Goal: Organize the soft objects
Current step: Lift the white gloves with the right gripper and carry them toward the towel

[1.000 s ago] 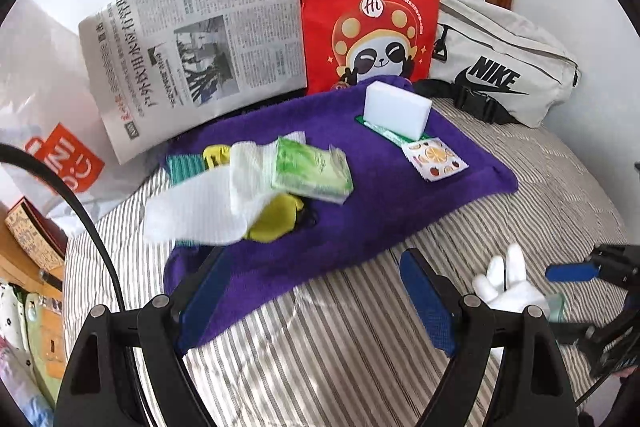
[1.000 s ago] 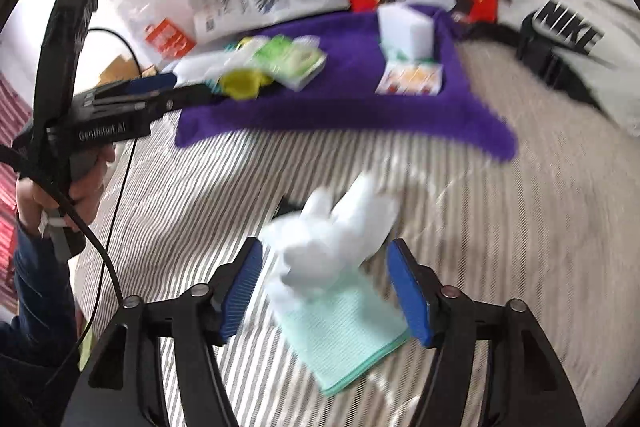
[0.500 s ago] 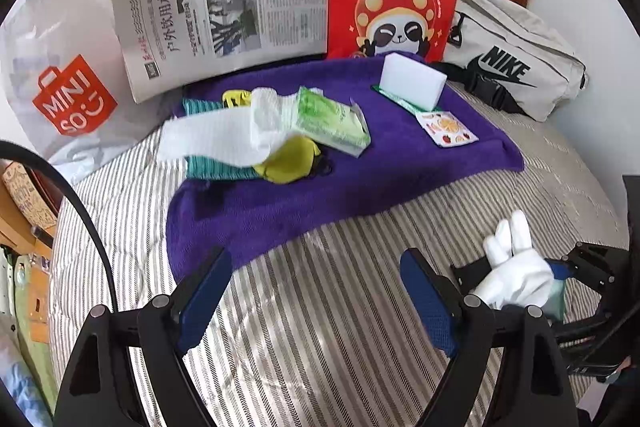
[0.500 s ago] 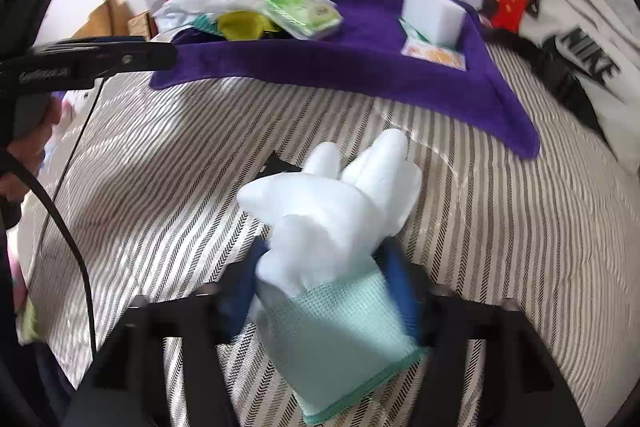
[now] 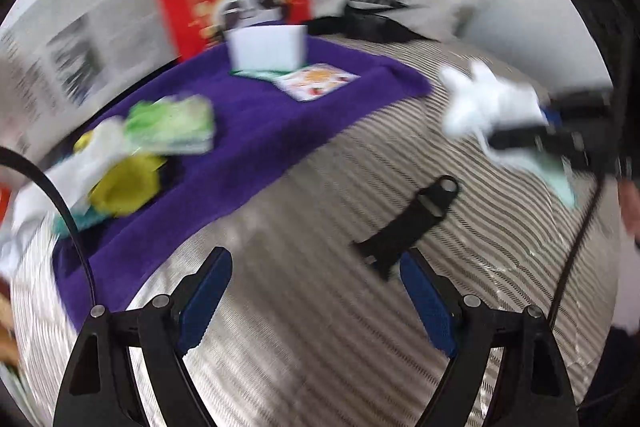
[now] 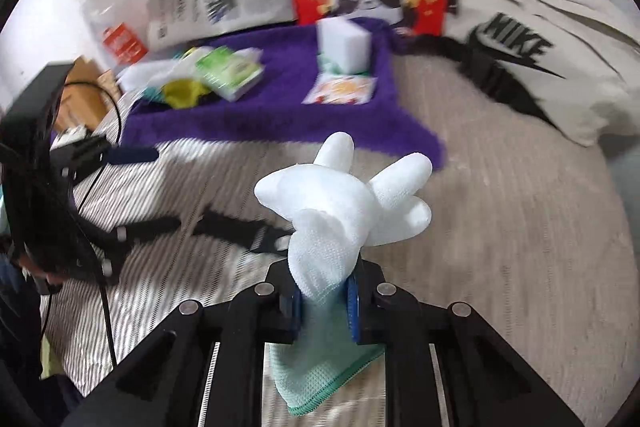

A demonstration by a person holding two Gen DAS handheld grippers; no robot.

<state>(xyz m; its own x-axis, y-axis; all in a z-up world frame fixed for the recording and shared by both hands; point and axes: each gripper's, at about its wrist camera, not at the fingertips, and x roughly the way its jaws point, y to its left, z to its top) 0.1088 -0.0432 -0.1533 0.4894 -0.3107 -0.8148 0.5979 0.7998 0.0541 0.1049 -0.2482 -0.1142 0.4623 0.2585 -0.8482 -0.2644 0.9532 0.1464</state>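
Right gripper [image 6: 323, 301] clamps the white glove [image 6: 344, 199] at its cuff, fingers pointing up toward the purple towel [image 6: 280, 107]; left gripper [image 5: 316, 297] gapes empty.

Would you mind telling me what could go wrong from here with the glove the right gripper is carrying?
The right gripper pinches only the white glove near its cuff, so it may slip out mid-carry. The dangling green cuff could drag on the striped bedding. The black strap lying below might snag it.
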